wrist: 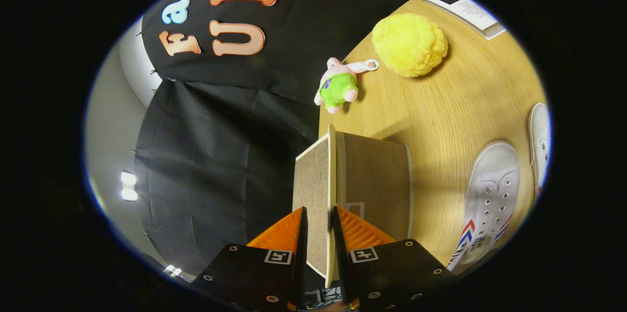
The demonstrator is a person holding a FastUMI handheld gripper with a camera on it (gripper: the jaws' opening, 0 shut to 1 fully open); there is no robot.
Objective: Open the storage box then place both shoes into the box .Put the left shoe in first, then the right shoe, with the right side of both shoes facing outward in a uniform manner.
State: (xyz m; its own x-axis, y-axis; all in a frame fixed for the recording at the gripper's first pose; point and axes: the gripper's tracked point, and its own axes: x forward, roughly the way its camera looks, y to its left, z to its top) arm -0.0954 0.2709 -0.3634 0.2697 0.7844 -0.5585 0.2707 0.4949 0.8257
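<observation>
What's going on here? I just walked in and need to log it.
A person's handheld tool is clamped on the lid of the storage box, lifting it open. Two white shoes wait on the table beside the box; a plush toy and yellow ball lie beyond.

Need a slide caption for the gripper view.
Gripper shut on box lid, box opening; shoes wait on table.

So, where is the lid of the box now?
The lid stands on edge between the fingers of the hand-held gripper, which pinch it, beside the box.
</observation>
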